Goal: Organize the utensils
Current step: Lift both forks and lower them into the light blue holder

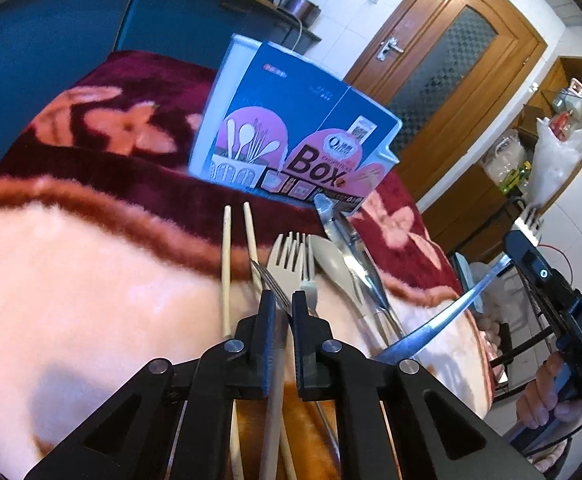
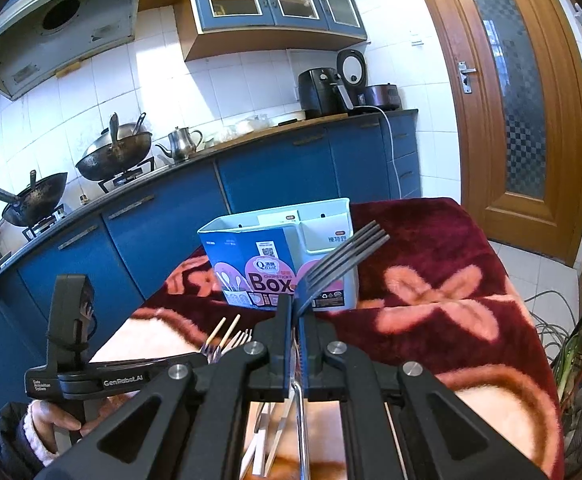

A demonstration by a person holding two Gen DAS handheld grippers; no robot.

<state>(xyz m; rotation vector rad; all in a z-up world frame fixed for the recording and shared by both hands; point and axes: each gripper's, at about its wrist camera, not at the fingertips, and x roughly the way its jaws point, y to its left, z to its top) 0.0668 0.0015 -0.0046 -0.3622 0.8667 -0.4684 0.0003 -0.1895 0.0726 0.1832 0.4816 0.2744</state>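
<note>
Floral blanket under utensil box, chopsticks.

Ahead of you the utensil box stands on the blanket, with chopsticks, forks and spoons lying just before it.

"Box" on the utensil holder's label; "GenRobot.AI" and, perhaps, "DAS" on the handheld devices' bodies.

A maroon blanket with pink flowers and a cream field is being shown. A pale blue box is being fronted by a blue and pink label. A silver fork is being seen against it, with blue cabinets behind.
</note>
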